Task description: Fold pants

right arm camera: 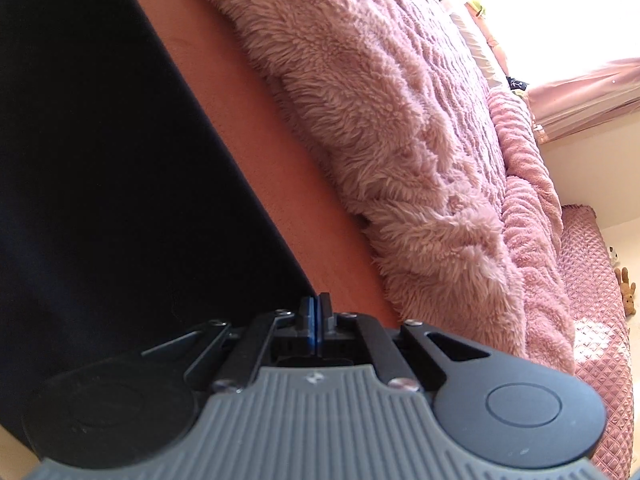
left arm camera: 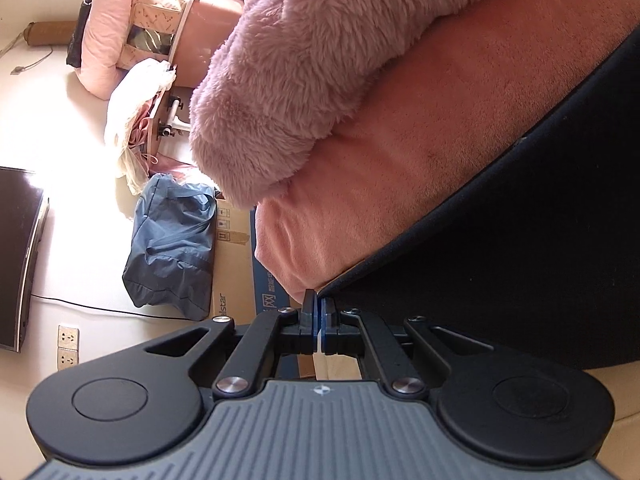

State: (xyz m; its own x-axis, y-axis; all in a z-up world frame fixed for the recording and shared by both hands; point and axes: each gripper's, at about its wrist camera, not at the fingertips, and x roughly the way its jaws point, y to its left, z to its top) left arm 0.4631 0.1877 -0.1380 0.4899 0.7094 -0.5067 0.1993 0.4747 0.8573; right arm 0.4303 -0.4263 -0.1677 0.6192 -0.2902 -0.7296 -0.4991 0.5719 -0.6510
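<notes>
Both tools pinched on the black pants, spread on the bed

Left tool (left arm camera: 319, 304): jaws together, nipping the edge of the black pants (left arm camera: 520, 260) at their corner. Right tool (right arm camera: 316, 306): jaws together at the pants' opposite edge, grip on cloth not clear. Pants lie on the pink bed sheet (left arm camera: 420, 128), fluffy pink blanket (right arm camera: 380, 100) just beyond them. Blue bag (left arm camera: 172, 248) and cardboard box (left arm camera: 234, 264) beside the bed
</notes>
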